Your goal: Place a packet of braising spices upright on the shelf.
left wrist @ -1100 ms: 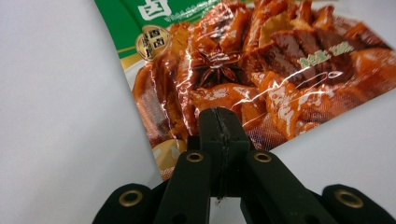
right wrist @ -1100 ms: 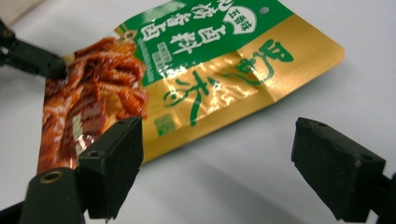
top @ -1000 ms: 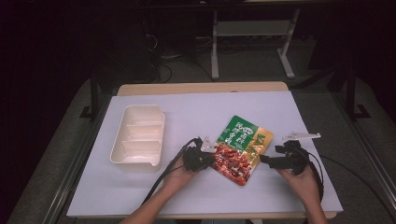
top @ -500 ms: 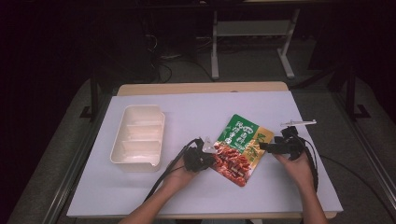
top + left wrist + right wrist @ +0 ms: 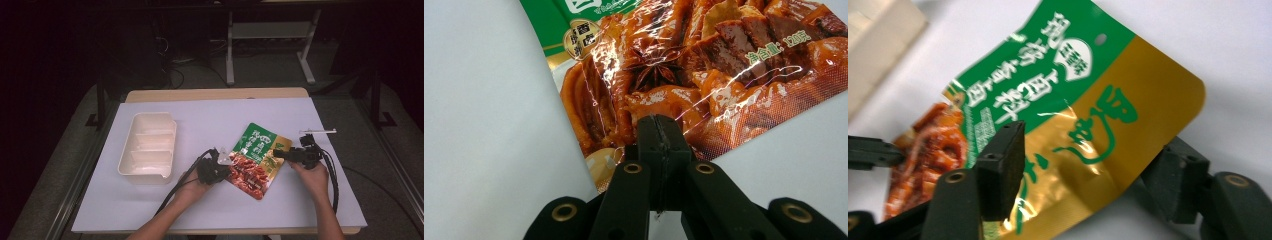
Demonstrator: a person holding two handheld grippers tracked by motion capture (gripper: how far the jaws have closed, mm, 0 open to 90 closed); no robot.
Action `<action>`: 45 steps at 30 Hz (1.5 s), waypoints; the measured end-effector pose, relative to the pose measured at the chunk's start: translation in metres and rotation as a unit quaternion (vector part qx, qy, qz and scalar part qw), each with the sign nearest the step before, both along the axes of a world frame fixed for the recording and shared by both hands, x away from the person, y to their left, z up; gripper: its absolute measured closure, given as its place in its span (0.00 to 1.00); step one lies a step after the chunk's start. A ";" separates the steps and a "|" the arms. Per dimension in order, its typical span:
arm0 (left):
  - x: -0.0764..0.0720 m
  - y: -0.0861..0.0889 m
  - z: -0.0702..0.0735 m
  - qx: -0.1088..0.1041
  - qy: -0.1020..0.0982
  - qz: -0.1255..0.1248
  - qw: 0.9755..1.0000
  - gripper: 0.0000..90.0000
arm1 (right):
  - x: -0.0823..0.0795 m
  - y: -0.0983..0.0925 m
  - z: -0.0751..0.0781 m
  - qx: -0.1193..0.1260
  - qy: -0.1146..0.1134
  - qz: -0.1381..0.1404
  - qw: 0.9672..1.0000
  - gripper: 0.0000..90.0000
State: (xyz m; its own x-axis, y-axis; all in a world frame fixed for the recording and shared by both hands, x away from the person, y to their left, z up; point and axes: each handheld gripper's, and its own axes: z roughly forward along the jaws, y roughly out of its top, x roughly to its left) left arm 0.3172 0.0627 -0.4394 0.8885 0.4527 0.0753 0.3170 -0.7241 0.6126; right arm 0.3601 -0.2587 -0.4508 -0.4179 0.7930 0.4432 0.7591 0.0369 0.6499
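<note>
Two grippers meet the food pouch (image 5: 257, 157): left gripper (image 5: 226, 162) clamps its seven-o'clock edge; right gripper (image 5: 280, 154), jaws just closing, straddles its three-o'clock edge unpressed.

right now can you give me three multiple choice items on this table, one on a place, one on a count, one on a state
1. Where does the white tray lie relative to the food pouch in the high view?
A. to its left
B. to its right
C. on top of it

2. How many compartments does the tray have?
A. one
B. three
C. six

3. How does the left gripper stand?
A. wide open above the tray
B. shut on the pouch's edge
C. lying loose on the table

Answers:
1 A, the tray sits left of the pouch, apart from it.
2 B, two dividers split it into three.
3 B, the left gripper view shows its fingers pressed together on the pouch's edge.
</note>
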 end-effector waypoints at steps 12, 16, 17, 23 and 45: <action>-0.002 -0.002 0.000 0.005 -0.010 0.001 1.000 1.00 | -0.004 0.001 -0.002 0.037 0.011 0.020 0.999 0.62; -0.002 -0.003 0.000 0.010 -0.012 -0.001 1.000 1.00 | -0.002 0.006 -0.004 0.020 0.011 0.016 1.000 0.65; -0.002 -0.003 0.000 0.010 -0.012 -0.001 1.000 1.00 | -0.002 0.007 -0.005 0.018 0.012 0.017 1.000 0.66; -0.002 -0.003 0.000 0.010 -0.011 -0.002 1.000 1.00 | -0.001 0.012 -0.007 0.025 0.016 0.020 0.999 0.73; -0.002 -0.004 0.000 0.007 -0.015 -0.010 1.000 1.00 | -0.001 0.019 -0.001 -0.005 -0.001 -0.002 1.000 1.00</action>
